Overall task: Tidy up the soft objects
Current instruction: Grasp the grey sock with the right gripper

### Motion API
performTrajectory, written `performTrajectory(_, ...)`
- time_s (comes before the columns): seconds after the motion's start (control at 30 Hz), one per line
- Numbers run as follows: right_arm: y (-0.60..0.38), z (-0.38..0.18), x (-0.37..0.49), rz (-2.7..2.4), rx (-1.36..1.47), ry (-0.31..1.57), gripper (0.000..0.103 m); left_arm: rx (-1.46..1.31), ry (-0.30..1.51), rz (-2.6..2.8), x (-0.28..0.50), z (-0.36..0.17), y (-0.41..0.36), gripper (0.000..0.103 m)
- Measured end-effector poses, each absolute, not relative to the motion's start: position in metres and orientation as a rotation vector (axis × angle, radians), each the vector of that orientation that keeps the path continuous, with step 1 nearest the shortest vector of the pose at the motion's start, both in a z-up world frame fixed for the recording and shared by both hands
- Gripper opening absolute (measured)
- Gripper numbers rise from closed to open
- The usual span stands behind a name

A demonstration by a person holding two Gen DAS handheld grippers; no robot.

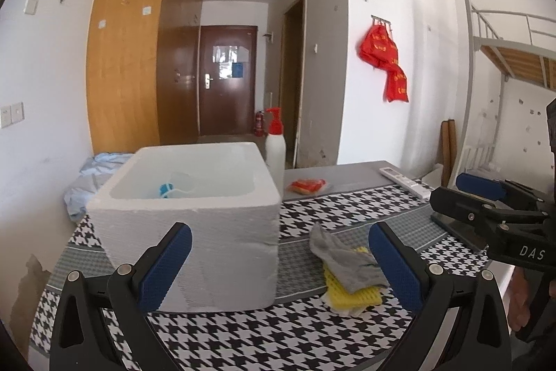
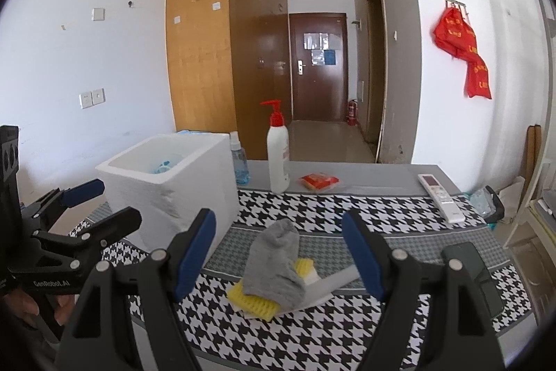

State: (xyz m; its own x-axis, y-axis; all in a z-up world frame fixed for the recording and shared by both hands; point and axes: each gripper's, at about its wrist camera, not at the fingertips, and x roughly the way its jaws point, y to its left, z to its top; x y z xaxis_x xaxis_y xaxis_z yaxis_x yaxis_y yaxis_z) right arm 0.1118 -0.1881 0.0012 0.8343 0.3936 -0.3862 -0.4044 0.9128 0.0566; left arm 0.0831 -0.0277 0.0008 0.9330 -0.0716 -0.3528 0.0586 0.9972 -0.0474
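Fingers of both grippers spread, empty; yellow sponge half-hidden under grey sock.

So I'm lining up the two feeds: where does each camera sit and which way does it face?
Left wrist: on the left gripper, facing the foam box; right gripper at right edge.
Right wrist: on the right gripper, facing the grey sock on yellow cloth; left gripper at left edge.
Shared: box, sock, pump bottle, doorway beyond.
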Motion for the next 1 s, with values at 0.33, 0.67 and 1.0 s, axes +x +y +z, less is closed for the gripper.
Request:
performTrajectory(0.33,-0.201,-0.01,0.117,0.399,-0.016,0.431,0.079,-0.022,0.4,-0.105,0.094,-0.007,-0.04,0.102)
performTrajectory(0.67,-0.201,-0.026,0.127,0.407,-0.03,0.486,0.079,-0.004,0.433,-0.135,0.101,-0.018,-0.054,0.102)
performTrajectory(1.0,-0.198,-0.049,0.143,0.423,-0.026,0.552,0.079,0.001,0.483,-0.129,0.111,-0.038,-0.054,0.102)
